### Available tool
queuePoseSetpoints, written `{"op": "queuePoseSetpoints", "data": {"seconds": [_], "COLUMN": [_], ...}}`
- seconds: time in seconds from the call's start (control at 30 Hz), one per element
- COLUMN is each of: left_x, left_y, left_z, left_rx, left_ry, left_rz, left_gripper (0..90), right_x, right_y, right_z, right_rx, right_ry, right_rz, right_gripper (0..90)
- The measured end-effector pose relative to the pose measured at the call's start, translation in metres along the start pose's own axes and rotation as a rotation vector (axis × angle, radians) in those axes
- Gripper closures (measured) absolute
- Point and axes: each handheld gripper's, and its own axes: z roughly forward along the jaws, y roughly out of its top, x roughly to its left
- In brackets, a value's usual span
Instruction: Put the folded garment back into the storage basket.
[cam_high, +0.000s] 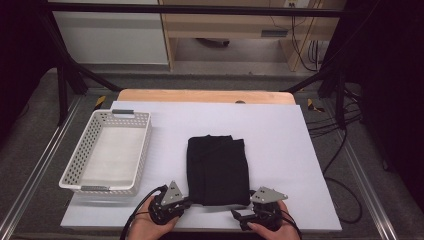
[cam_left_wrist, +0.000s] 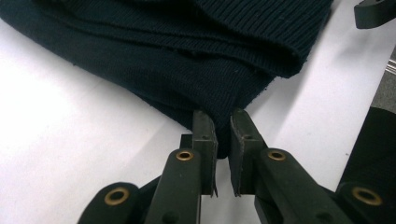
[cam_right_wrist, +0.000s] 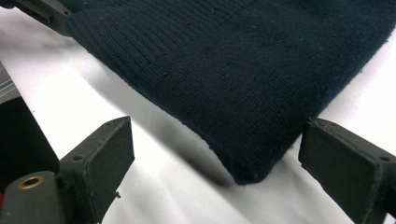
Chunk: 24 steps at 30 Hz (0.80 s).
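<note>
Low, both hands (cam_high: 150, 225) beside sweater (cam_high: 218, 170)

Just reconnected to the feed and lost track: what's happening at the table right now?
A person holds a tool in each hand at the near edge of a folded dark knit garment lying on the white table cover. The left tool has its jaws nearly closed on the garment's near left corner. The right tool is wide open, its jaws on either side of the near right corner, not yet gripping. A white perforated basket sits to the left, apart from the garment.
</note>
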Motion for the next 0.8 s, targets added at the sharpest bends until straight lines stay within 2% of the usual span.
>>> {"op": "queuePoseSetpoints", "data": {"seconds": [0.2, 0.5, 0.63, 0.8], "left_x": [0.0004, 0.0013, 0.001, 0.0006], "left_y": [-0.0035, -0.007, -0.0066, -0.0068], "left_z": [0.0005, -0.0004, -0.0015, -0.002], "left_rx": [0.001, 0.0, 0.001, 0.0], "left_ry": [0.004, 0.012, 0.009, 0.008], "left_rz": [-0.014, -0.023, -0.024, -0.026], "left_gripper": [82.5, 82.5, 82.6, 82.6], "right_x": [-0.0008, -0.0014, -0.0023, -0.0031], "right_y": [0.0024, 0.0035, 0.0027, 0.0021], "right_z": [0.0031, 0.0064, 0.0079, 0.0097], "right_rx": [0.005, 0.018, 0.026, 0.037], "right_ry": [0.014, 0.002, -0.026, -0.032], "right_rz": [-0.004, -0.018, -0.024, -0.026], "right_gripper": [8.8, 9.0, 12.9, 16.3]}}
